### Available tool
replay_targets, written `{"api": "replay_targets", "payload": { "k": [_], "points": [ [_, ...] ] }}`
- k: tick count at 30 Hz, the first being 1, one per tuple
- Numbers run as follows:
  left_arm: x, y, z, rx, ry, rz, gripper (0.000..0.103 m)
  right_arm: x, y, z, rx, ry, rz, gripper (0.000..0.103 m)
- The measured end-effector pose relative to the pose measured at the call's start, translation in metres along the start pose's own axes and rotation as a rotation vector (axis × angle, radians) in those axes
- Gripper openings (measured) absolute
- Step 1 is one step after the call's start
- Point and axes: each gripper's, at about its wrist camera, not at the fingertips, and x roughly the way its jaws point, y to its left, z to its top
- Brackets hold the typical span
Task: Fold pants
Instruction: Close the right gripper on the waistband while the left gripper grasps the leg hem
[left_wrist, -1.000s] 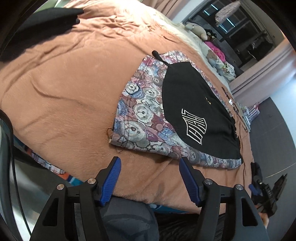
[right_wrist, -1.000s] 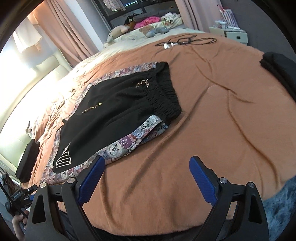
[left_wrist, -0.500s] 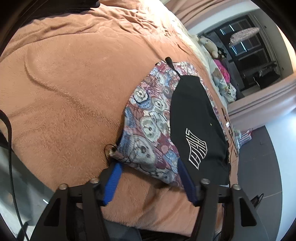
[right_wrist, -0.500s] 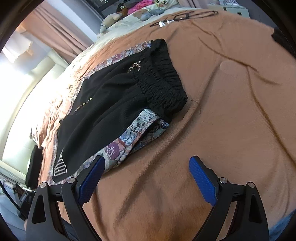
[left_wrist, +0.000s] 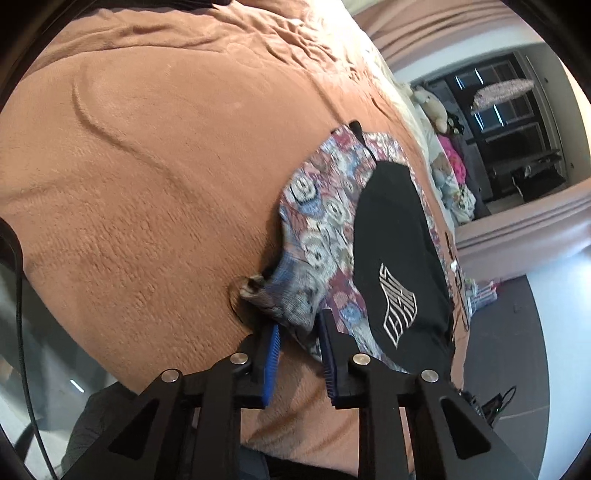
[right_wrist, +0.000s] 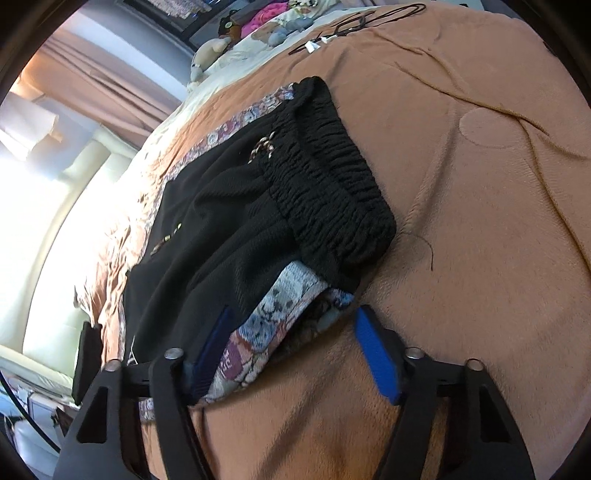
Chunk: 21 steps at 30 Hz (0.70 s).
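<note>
Patterned pants (left_wrist: 325, 214) with a bear print lie flat on the brown bedspread (left_wrist: 147, 155), with black shorts (left_wrist: 399, 243) bearing a white logo on top of them. My left gripper (left_wrist: 297, 325) is shut on the hem corner of the patterned pants, which bunches up between the blue pads. In the right wrist view the black shorts (right_wrist: 258, 206) show their elastic waistband, and the patterned pants' (right_wrist: 273, 314) waist edge pokes out beneath. My right gripper (right_wrist: 295, 332) is open, its jaws either side of that waist edge.
Stuffed toys (right_wrist: 236, 37) and cream bedding lie at the bed's far end. A thin cord (right_wrist: 354, 26) lies on the bedspread beyond the waistband. Pink curtains (right_wrist: 110, 85) hang to the left. A dark folded item (right_wrist: 86, 362) sits near the bed's edge.
Both grippers moved in toward the clothes. The left gripper closed on the patterned hem corner and lifted it slightly. The right gripper came down around the waist edge, still open.
</note>
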Motion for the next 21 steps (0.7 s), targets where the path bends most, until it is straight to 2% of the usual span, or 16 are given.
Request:
{"api": "replay_targets", "payload": {
  "k": [1,2,8,9,10,11,12,13,14,16,21],
  "points": [
    [0.0,0.001,0.001,-0.004,-0.01,0.001,0.022,0.0,0.001,0.0,0.008,0.001,0.002,0.049],
    [-0.001,0.0,0.002,-0.003,-0.023,0.005,0.022,-0.001,0.0,0.0,0.017,0.002,0.005,0.045],
    [0.005,-0.005,0.007,0.002,-0.05,0.036,0.022,-0.002,-0.012,-0.002,0.063,0.015,0.058,0.044],
    [0.004,-0.006,0.007,0.004,-0.055,0.041,0.02,-0.002,-0.013,0.0,0.063,0.017,0.063,0.044],
    [0.003,-0.008,0.006,0.007,-0.062,0.043,0.009,-0.001,-0.013,0.001,0.063,0.019,0.064,0.044],
    [0.002,-0.011,0.005,0.013,-0.067,0.044,0.008,-0.001,-0.014,0.003,0.062,0.021,0.065,0.041],
    [0.0,-0.013,0.005,0.018,-0.075,0.051,0.007,0.0,-0.013,0.004,0.059,0.024,0.063,0.033],
    [-0.003,-0.016,0.004,0.026,-0.084,0.059,0.007,-0.001,-0.013,0.006,0.055,0.031,0.063,0.013],
    [-0.006,-0.02,0.005,0.037,-0.095,0.058,0.006,-0.001,-0.012,0.007,0.053,0.043,0.072,0.007],
    [-0.011,-0.027,0.007,0.053,-0.111,0.048,0.005,-0.005,-0.011,0.009,0.054,0.032,0.085,0.004],
    [-0.02,-0.047,0.02,0.082,-0.142,0.02,0.003,-0.02,-0.006,0.014,0.057,-0.012,0.128,0.003]
  ]
}}
